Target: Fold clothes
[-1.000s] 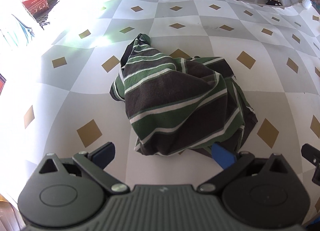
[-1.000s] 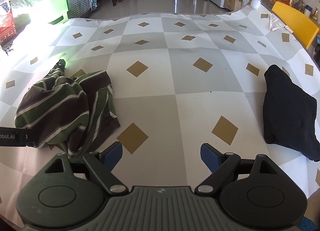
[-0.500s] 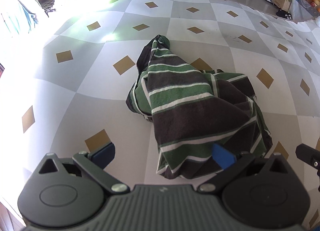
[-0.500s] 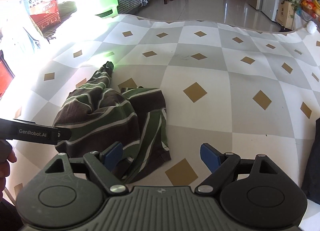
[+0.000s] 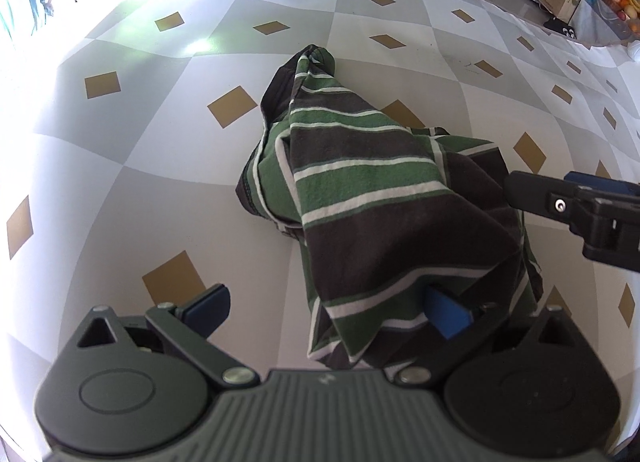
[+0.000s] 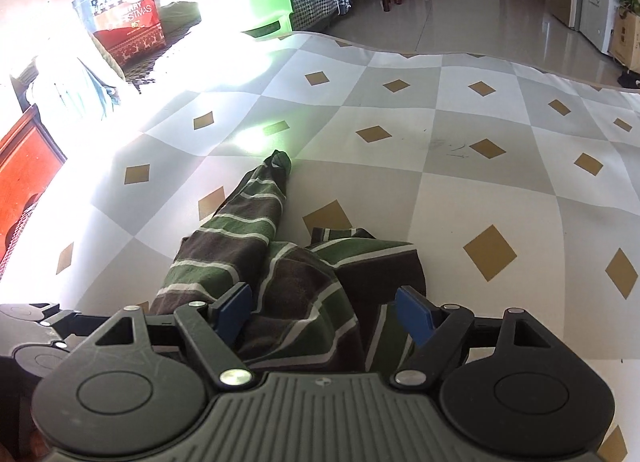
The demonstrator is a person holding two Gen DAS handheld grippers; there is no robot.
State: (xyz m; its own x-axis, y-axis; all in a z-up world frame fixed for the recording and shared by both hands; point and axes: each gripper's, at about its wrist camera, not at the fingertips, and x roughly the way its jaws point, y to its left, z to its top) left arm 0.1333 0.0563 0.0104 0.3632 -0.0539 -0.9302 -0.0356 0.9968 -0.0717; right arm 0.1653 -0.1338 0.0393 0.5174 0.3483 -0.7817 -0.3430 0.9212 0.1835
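Note:
A crumpled green, brown and white striped garment [image 5: 372, 197] lies on the checked tablecloth [image 5: 160, 165]. My left gripper [image 5: 326, 310] stands open, low over the garment's near edge. The cloth lies against its right pad [image 5: 446, 316], and its left pad is over bare tablecloth. In the right wrist view the same garment [image 6: 288, 282] lies between the fingers of my right gripper [image 6: 324, 314]. Its jaws are wide and closing, and the pads are not pressing on the cloth. The right gripper's finger [image 5: 560, 201] reaches in from the right edge of the left wrist view.
Beyond the table's far left edge stand a red Christmas bag [image 6: 124, 21] and a green plastic stool [image 6: 256, 1]. Red-brown wooden furniture [image 6: 24, 165] is at the left. The left gripper's body [image 6: 36, 322] sits close beside my right gripper.
The right gripper swung left, away from a black garment, and now straddles the striped one with slightly narrower jaws. The left gripper moved closer to the striped garment's near edge.

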